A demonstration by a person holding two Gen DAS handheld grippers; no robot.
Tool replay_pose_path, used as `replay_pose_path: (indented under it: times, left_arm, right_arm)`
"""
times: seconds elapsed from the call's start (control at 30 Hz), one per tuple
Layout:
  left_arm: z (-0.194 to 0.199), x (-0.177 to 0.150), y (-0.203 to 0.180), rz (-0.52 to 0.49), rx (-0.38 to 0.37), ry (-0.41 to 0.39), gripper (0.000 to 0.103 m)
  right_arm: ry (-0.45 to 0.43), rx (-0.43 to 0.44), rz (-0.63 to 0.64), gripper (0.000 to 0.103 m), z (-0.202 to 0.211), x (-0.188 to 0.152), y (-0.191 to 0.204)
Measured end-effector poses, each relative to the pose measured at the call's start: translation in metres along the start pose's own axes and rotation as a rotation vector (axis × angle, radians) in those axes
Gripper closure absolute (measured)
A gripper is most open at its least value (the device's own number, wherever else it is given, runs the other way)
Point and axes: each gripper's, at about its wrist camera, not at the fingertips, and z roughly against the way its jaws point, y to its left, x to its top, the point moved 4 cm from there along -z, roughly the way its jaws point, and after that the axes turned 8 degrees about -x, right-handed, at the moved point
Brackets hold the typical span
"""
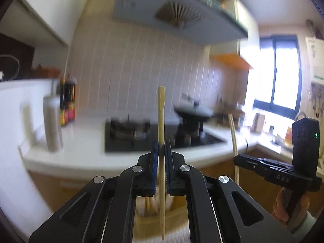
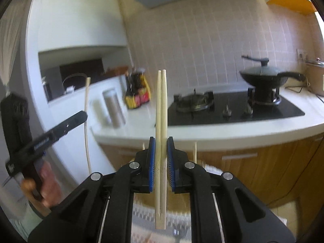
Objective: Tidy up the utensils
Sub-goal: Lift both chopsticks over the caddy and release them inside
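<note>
My left gripper (image 1: 161, 149) is shut on a single wooden chopstick (image 1: 161, 117) that stands upright between its blue pads. My right gripper (image 2: 161, 141) is shut on a pair of wooden chopsticks (image 2: 161, 105), held upright side by side. In the left wrist view the right gripper (image 1: 240, 159) shows at the right with its chopsticks (image 1: 233, 137). In the right wrist view the left gripper (image 2: 81, 115) shows at the left with its chopstick (image 2: 87, 125). Below the left gripper a pale holder (image 1: 154, 204) with more chopsticks is partly hidden.
Ahead is a white counter (image 2: 202, 133) with a black gas hob (image 2: 232, 109), a lidded black wok (image 2: 261, 77), a steel cylinder (image 2: 113, 109) and sauce bottles (image 2: 137, 93). Wooden cabinet fronts (image 2: 253, 162) lie below. A patterned cloth (image 2: 176, 220) lies under the grippers.
</note>
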Motion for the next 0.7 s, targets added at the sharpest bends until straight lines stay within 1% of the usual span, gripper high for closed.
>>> replay_pose_path:
  times: [0.03,0.1,0.17,0.23,0.33,0.43,0.5,0.6,0.7]
  left_arm:
    - [-0.003,0.0,0.002,0.005,0.015,-0.014,0.099]
    - [-0.01,0.002,0.007,0.024,0.013,-0.036,0.099]
    - [-0.021,0.001,0.012,0.029,0.023,-0.051,0.099]
    - [-0.03,0.001,0.015,0.037,0.015,-0.056,0.099]
    - [-0.045,-0.005,0.024,0.035,0.023,-0.062,0.099]
    - [-0.058,-0.014,0.03,0.052,0.028,-0.056,0.099]
    - [-0.065,-0.02,0.037,0.054,0.039,-0.052,0.099]
    - [-0.072,-0.029,0.042,0.054,0.061,-0.053,0.099]
    - [-0.079,-0.036,0.05,0.071,0.066,-0.05,0.099]
  right_arm:
    - [-0.016,-0.022,0.015,0.093,-0.005,0.007,0.0]
    - [-0.059,-0.071,0.061,0.093,-0.013,0.021,0.002]
    - [-0.096,-0.098,0.082,0.093,-0.019,0.029,0.005]
    - [-0.132,-0.112,0.088,0.093,-0.028,0.038,0.005]
    - [-0.168,-0.128,0.083,0.093,-0.043,0.045,0.004]
    - [-0.165,-0.137,0.083,0.093,-0.066,0.04,0.004]
    - [-0.151,-0.157,0.096,0.093,-0.083,0.03,0.003]
    - [-0.137,-0.179,0.125,0.093,-0.099,0.014,0.001]
    - [-0.13,-0.184,0.125,0.093,-0.111,0.003,-0.003]
